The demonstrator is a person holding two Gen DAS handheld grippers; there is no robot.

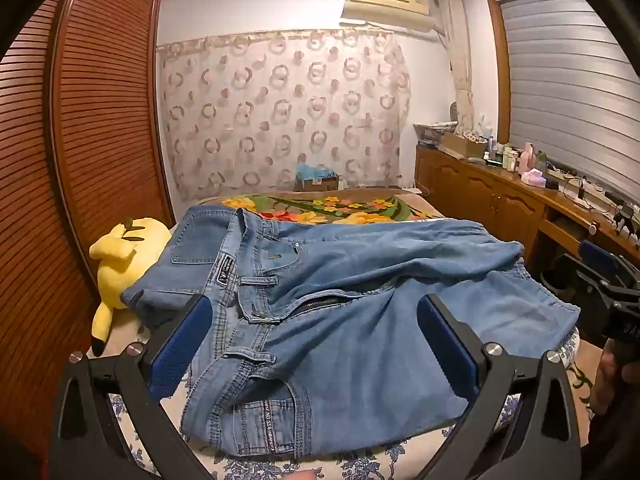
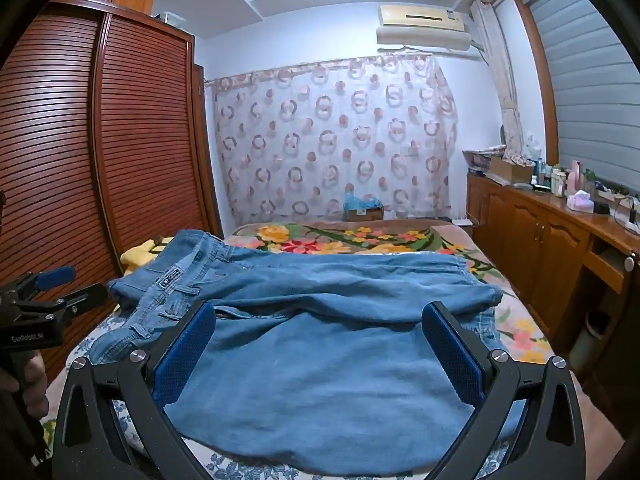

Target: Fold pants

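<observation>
Blue denim pants (image 1: 340, 300) lie crumpled on the bed, waistband to the left and legs running right; the right wrist view shows the pants (image 2: 320, 360) mostly as leg cloth. My left gripper (image 1: 314, 322) hovers over the waistband and zipper, jaws wide open, blue pads clear of the cloth. My right gripper (image 2: 318, 326) hangs open above the legs, holding nothing. The right gripper (image 1: 600, 292) also shows at the right edge of the left wrist view, and the left gripper (image 2: 44, 292) shows at the left edge of the right wrist view.
A yellow plush toy (image 1: 124, 264) lies left of the pants by the slatted wardrobe (image 1: 80, 140). A floral blanket (image 1: 320, 206) covers the far bed. A wooden cabinet (image 1: 500, 196) with bottles lines the right wall. A hand (image 2: 32, 376) holds the left gripper's handle.
</observation>
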